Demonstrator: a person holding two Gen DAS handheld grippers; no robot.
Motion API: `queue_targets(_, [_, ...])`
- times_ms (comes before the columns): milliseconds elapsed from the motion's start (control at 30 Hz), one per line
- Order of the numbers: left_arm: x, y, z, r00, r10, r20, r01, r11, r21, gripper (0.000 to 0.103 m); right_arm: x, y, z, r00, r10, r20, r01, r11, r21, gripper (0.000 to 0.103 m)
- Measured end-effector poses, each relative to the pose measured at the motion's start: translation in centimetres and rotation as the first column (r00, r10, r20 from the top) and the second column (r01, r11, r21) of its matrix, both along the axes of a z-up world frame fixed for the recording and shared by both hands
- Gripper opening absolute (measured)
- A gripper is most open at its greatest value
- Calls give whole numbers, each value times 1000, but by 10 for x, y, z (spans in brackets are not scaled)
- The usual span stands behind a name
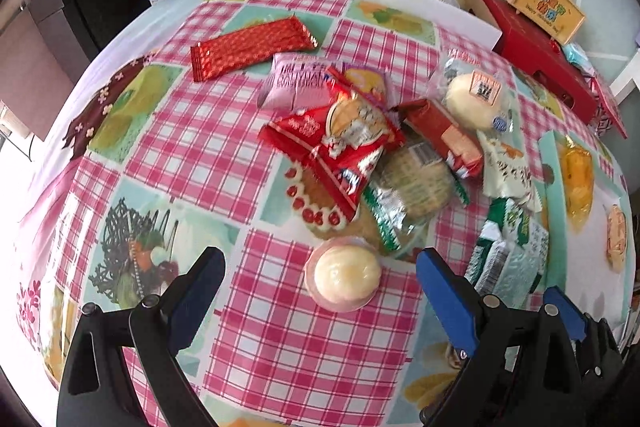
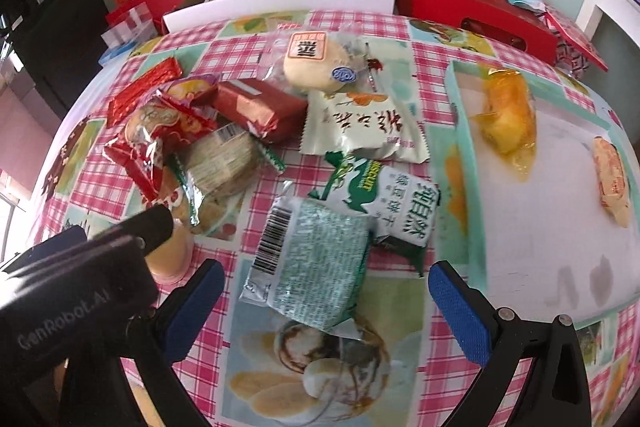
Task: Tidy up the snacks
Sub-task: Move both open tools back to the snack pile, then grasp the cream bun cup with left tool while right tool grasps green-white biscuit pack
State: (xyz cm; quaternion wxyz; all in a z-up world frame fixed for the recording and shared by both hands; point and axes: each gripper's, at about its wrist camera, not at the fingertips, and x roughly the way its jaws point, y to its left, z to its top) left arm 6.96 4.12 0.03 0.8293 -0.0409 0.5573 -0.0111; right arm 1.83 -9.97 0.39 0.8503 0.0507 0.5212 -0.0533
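Hovering over the table (image 1: 248, 347), I hold my left gripper (image 1: 320, 291) with its fingers spread wide, and the round pale cake in its pink cup (image 1: 343, 274) sits between them, touching neither pad. Just beyond it the snack pile lies at the middle of the checked cloth: a red packet (image 1: 340, 139) on top of a foil-edged stack of crackers (image 1: 412, 183), with a pink packet (image 1: 296, 83) behind. A long red wafer bar (image 1: 252, 47) lies apart toward the far edge. My right gripper (image 2: 326, 303) is also wide open, empty, above a pale green packet with a barcode (image 2: 312, 259), which overlaps a green-and-white biscuit pack (image 2: 384, 203). On the white tray (image 2: 540, 227) toward the right edge rest a yellow cake in clear wrap (image 2: 508, 111) and another wrapped snack (image 2: 612, 183), well apart.
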Motion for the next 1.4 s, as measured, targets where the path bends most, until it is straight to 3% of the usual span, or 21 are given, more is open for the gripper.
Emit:
queue_targets(300, [-2,-5,-13,999,-14,-46,14,1000,6,96,3,-2,-14,1000,1,-29,0,1000,15,88])
queue_targets(500, [-1,-11,-18,998,-27,-58,28,999,18,95,2,0,-15,999,20,-29,-19,1000,17,64])
queue_targets(667, [-4,-14,-22,998,-25,-60,27,999,32,90,-3,-6,-15,1000,13,-25,-12,999,32,61])
queue_targets(733, [-7,-11,-27,998,-29,-61,31,999,35,84,-7,-10,-14,1000,6,-26,-5,999,37,60])
queue_targets(867, [-15,-19,-36,999,-44,-27,46,996,77,84,-16,-20,-15,999,-10,-48,11,1000,20,59])
queue_targets(900, [-16,-21,-37,999,-47,-21,49,996,79,81,-18,-22,-15,999,-13,-52,14,1000,19,59])
queue_targets(1000, [-22,-25,-33,998,-63,16,61,995,76,55,-21,-28,-14,998,-21,-64,23,999,24,59])
queue_targets(1033, [-22,-29,-32,998,-65,20,63,995,76,52,-21,-29,-14,998,-23,-65,25,999,27,59])
queue_targets(1300, [-28,-28,-26,996,-63,61,59,996,62,46,-21,-27,-15,997,-16,-69,17,1000,19,59])
queue_targets(1333, [-28,-27,-24,996,-61,63,58,997,54,37,-21,-26,-15,998,-13,-69,14,1000,16,59])
queue_targets(1400, [-28,-23,-21,996,-57,69,54,998,43,38,-20,-25,-15,998,-10,-63,11,1000,20,59])
